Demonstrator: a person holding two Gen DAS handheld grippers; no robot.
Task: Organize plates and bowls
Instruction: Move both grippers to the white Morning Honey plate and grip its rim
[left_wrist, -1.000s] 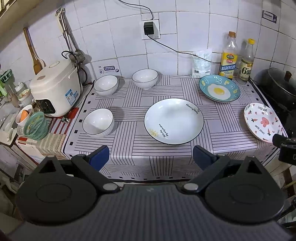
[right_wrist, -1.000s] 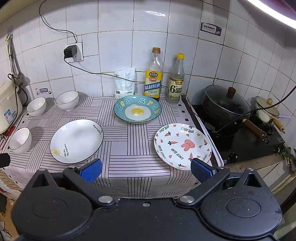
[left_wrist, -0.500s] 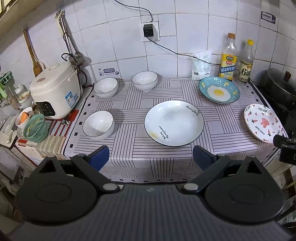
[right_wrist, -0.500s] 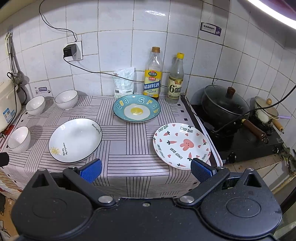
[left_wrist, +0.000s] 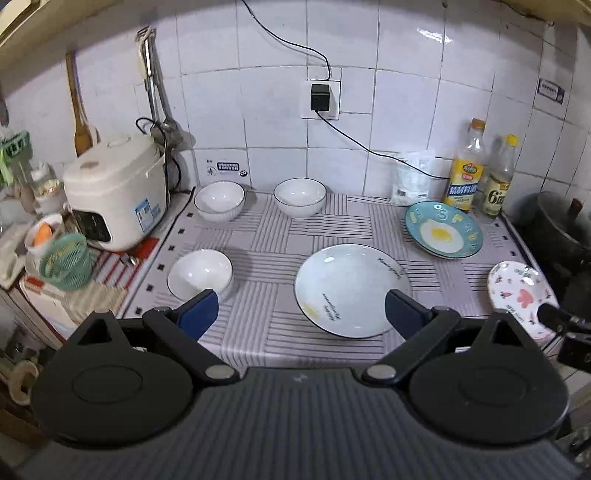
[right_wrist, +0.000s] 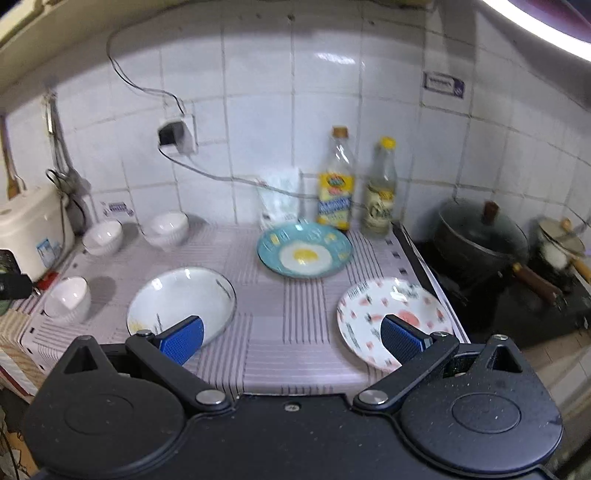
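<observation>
Three white bowls stand on the striped cloth: a near-left bowl (left_wrist: 200, 274) and two at the back, one on the left (left_wrist: 219, 200) and one further right (left_wrist: 300, 196). A large white plate (left_wrist: 351, 290) lies in the middle. A blue fried-egg plate (left_wrist: 443, 234) lies at the back right, and a pink carrot-pattern plate (left_wrist: 521, 295) by the right edge. My left gripper (left_wrist: 301, 314) is open and empty, above the front edge between the near bowl and the white plate. My right gripper (right_wrist: 291, 338) is open and empty, between the white plate (right_wrist: 181, 301) and the pink plate (right_wrist: 393, 317).
A white rice cooker (left_wrist: 116, 190) stands at the left with a green basket (left_wrist: 66, 260) in front. Two bottles (left_wrist: 465, 171) and a bag stand at the back wall. A black pot (right_wrist: 480, 236) sits on the stove at the right.
Both grippers have moved forward toward the counter, so the dishes look nearer. The right view has swung and is blurred. Both stay open. No dish has moved.
</observation>
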